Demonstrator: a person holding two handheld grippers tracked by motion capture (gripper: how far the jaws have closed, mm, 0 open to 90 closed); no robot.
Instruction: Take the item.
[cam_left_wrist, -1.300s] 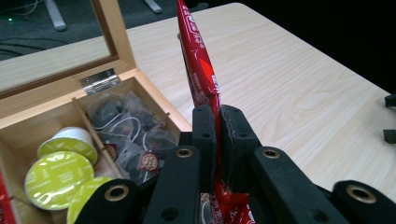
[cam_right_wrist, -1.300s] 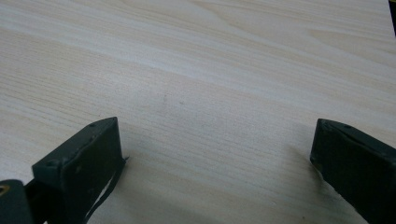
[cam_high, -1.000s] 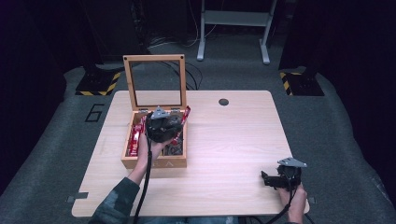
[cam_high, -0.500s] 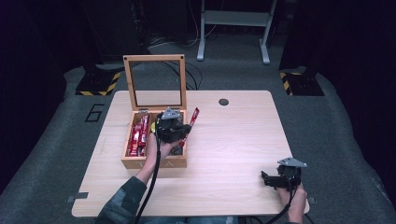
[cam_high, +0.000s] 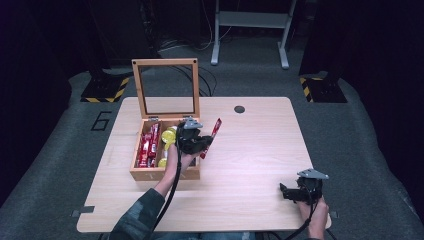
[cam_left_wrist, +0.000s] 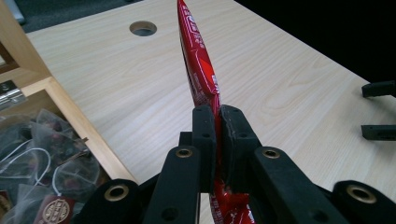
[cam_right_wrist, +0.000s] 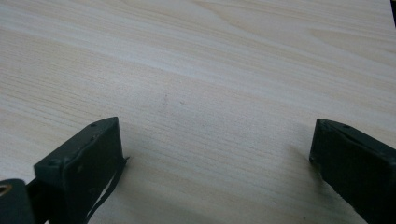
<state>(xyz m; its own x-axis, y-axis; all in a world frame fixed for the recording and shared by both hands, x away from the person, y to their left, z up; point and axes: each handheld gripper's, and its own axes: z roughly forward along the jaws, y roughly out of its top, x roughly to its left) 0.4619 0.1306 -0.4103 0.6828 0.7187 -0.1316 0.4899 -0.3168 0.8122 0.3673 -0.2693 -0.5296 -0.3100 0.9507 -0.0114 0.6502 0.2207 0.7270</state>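
Red sachet (cam_left_wrist: 201, 74) pinched upright in the clenched left tool (cam_high: 199, 144), already lifted out of the wooden box (cam_high: 165, 173) and hanging over bare desk (cam_high: 260, 145) just beside the box's right wall. Still to do: setting it down. Right tool (cam_high: 289, 192) released, jaws wide, resting well apart near the desk's front edge.

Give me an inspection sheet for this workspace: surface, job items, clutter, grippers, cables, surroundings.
Surface: light wooden table, round hole near far edge.
Job's things: red sachet pinched in left gripper, beside the wooden box; box lid upright, red sachets, yellow items and tea bags inside.
Clutter: nothing seen.
Grippers: left shut on the sachet; right gripper jaws wide apart, low over bare table near front right.
Cables: black cable trails along the left forearm.
Surroundings: dark grey floor, hazard-striped bases, white stand behind.
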